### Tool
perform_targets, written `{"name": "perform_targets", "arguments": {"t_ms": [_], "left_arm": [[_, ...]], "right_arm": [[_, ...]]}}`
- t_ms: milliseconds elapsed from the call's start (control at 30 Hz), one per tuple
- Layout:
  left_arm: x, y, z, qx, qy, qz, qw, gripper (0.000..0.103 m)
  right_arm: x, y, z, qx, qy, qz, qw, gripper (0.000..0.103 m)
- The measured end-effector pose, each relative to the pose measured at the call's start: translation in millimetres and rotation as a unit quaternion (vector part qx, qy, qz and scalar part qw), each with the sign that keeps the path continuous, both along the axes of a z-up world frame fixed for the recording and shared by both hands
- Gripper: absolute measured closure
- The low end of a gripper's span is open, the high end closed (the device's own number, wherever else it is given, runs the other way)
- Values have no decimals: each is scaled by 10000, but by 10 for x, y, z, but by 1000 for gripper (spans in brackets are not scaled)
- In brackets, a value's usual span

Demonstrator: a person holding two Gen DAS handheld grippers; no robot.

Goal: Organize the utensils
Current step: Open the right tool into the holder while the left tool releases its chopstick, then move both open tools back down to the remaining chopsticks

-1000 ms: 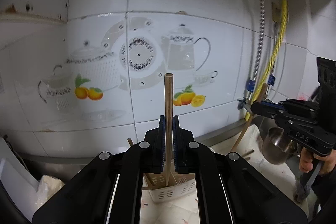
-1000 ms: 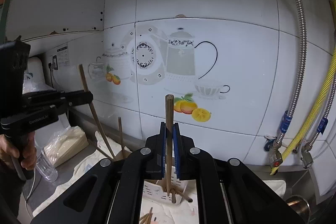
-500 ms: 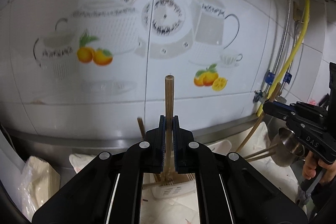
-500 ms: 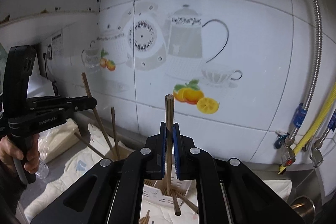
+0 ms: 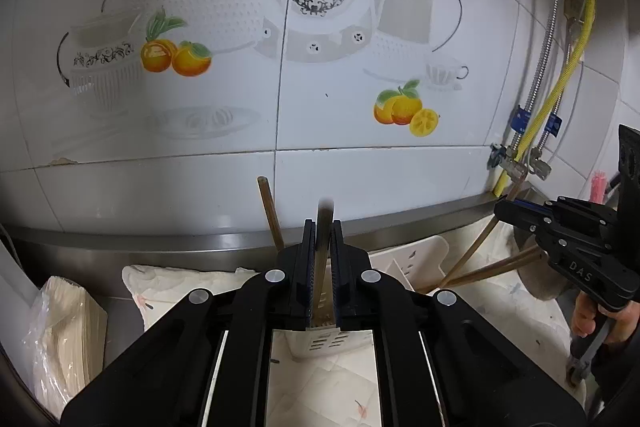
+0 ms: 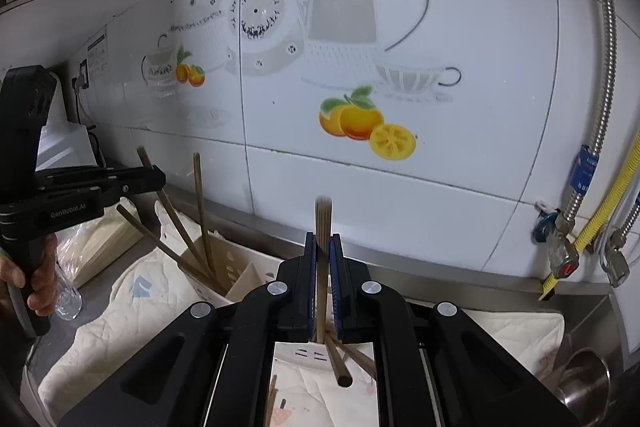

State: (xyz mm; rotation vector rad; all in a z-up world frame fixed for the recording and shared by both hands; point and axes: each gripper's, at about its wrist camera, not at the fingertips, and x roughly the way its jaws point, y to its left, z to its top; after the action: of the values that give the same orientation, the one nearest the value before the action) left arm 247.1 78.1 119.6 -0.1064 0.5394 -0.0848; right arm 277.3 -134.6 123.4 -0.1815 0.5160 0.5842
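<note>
Each chopstick stands nearly upright, long axis running 6 to 12 o'clock, blunt top up and lower end aimed into the white slotted holder (image 6: 240, 277) on the cloth-covered worktop (image 6: 112, 323). Your left gripper (image 5: 323, 259) has its fingers clamped on 1 chopstick (image 5: 324, 223); your right gripper (image 6: 323, 259) has its fingers clamped on another (image 6: 323, 223). At 10 o'clock in the right view, 3 leaning chopsticks (image 6: 200, 219) already crowd the holder. I'd judge the risk to be a tip catching on those leaning sticks or the rim, tipping the light holder, or a tilted stick sliding out onto the cloth.
</note>
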Motion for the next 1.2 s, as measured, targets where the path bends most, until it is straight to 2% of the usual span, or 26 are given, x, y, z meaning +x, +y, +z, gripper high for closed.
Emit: {"name": "perform_targets", "arguments": {"t_ms": [133, 200, 233, 267, 400, 467, 533, 667, 933, 1200], "left_arm": [[-20, -19, 22, 35, -9, -2, 10000, 91], [-41, -27, 40, 59, -42, 13, 10000, 83], [-52, -30, 51, 69, -54, 26, 10000, 75], [-73, -36, 64, 90, -79, 59, 9999, 68], [-171, -47, 109, 95, -149, 61, 9998, 64], [-256, -60, 130, 124, -219, 102, 9996, 53], [-356, -70, 144, 134, -275, 116, 9995, 51], [-578, -100, 137, 157, -385, 174, 9990, 36], [-989, -174, -89, 117, -384, 263, 9988, 23], [-1259, -298, -446, 266, -174, 265, 9991, 22]], "right_arm": [[-11, -35, -3, 29, 8, -26, 10000, 96], [-30, -58, 13, 57, -10, -34, 10000, 95], [-34, -63, 22, 64, -18, -39, 10000, 94], [-50, -78, 36, 83, -31, -38, 10000, 91], [-142, -131, 98, 142, -123, -42, 9998, 82], [-220, -155, 133, 165, -189, -27, 9997, 78], [-309, -189, 160, 193, -253, -11, 9995, 71], [-537, -264, 162, 259, -321, 68, 9991, 66], [-985, -360, -94, 156, -248, 189, 9994, 59], [-1296, -445, -634, -43, 187, 179, 9997, 58]]}}
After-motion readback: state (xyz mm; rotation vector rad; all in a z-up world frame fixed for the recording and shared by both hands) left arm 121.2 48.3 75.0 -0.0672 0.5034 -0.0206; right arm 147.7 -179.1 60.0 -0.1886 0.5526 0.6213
